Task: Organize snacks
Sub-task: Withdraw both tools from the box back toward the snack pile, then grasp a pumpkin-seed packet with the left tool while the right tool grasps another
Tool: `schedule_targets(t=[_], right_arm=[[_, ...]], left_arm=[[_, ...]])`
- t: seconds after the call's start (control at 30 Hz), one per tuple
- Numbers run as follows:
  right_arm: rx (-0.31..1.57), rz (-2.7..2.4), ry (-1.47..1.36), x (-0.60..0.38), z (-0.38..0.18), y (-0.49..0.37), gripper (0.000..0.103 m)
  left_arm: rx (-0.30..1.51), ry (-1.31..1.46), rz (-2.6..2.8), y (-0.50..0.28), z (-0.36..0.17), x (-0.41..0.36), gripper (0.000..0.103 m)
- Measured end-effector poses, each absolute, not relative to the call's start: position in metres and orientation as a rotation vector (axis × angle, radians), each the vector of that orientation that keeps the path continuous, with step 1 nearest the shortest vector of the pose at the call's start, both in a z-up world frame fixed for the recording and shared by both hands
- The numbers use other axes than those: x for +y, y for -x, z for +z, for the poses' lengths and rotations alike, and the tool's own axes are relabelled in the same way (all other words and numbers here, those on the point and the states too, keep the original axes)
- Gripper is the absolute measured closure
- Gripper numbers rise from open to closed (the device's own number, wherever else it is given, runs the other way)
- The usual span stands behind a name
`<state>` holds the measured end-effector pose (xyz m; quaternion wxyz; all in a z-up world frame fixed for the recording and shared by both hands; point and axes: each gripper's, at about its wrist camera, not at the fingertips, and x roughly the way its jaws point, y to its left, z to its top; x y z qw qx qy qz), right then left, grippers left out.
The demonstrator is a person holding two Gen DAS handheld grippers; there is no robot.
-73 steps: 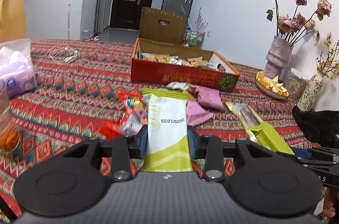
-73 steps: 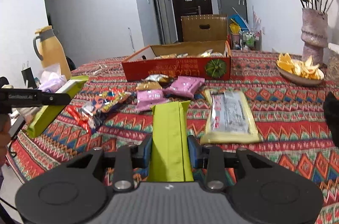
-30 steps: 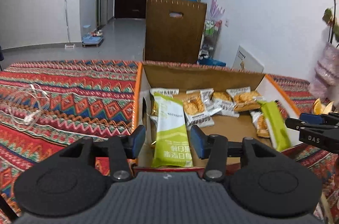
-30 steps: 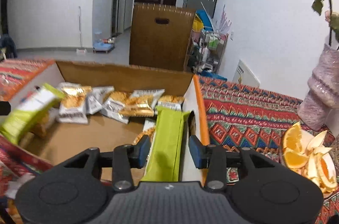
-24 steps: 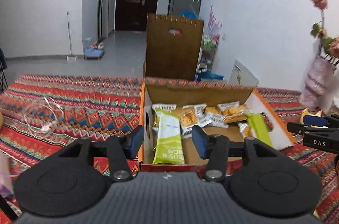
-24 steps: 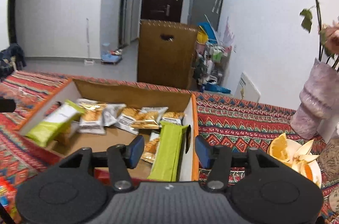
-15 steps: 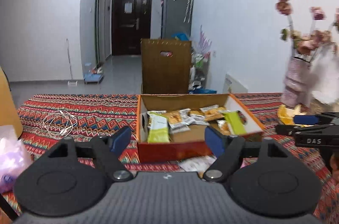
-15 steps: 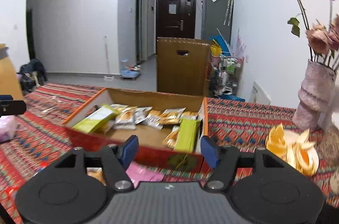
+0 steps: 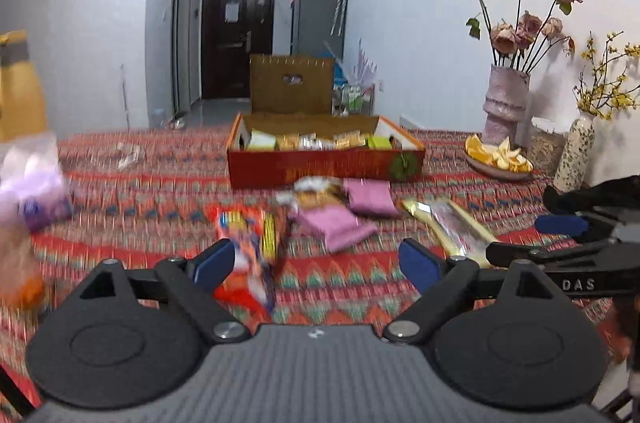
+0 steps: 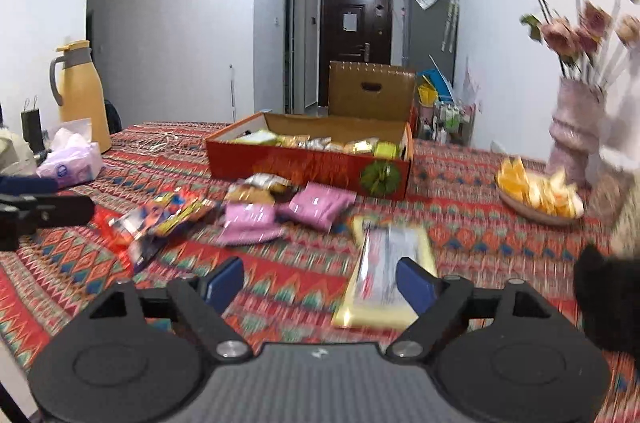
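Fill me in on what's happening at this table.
A person is sorting snacks into the red cardboard box with a gripper in each hand. The left gripper and right gripper are both empty, their jaws having just been opening. Green packets lie in the box among others. Two pink packets, a colourful red bag and a long yellow-edged pack lie on the patterned cloth.

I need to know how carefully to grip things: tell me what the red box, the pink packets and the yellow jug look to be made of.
Red box: likely cardboard, with plain brown inner walls and a printed matte outside.
Pink packets: probably soft plastic film, given the crimped ends and faint sheen; blur hides detail.
Yellow jug: smooth, slightly glossy body with a grey collar and handle; either plastic or painted metal.
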<state>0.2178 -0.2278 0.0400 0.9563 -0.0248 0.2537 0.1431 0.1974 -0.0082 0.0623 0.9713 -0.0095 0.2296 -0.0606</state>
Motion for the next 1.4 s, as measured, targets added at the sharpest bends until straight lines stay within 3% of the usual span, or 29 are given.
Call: schedule_targets(t=[0.3, 0.63, 0.87, 1.2, 1.3, 1.4], right_arm=[[0.581, 0.272, -0.003, -0.222, 0.002, -0.158, 0.018], [0.578, 0.277, -0.024, -0.222, 0.007, -0.174, 0.018], [0.554, 0.341, 0.025, -0.203, 0.022, -0.232, 0.018], [0.579, 0.461, 0.172, -0.116, 0.018, -0.411, 0.020], [0.613, 0.464, 0.238, -0.089, 0.006, -0.448, 0.026], [0.634, 0.467, 0.255, -0.079, -0.004, -0.470, 0.043]], left_arm=[[0.578, 0.051, -0.111, -0.172, 0.029, -0.005, 0.012], [0.584, 0.064, -0.101, -0.189, 0.030, -0.002, 0.012], [0.566, 0.089, -0.063, -0.220, 0.035, 0.021, 0.012], [0.540, 0.125, 0.033, -0.279, 0.040, 0.073, 0.012], [0.541, 0.122, 0.045, -0.296, 0.041, 0.081, 0.012], [0.539, 0.129, 0.035, -0.313, 0.044, 0.082, 0.012]])
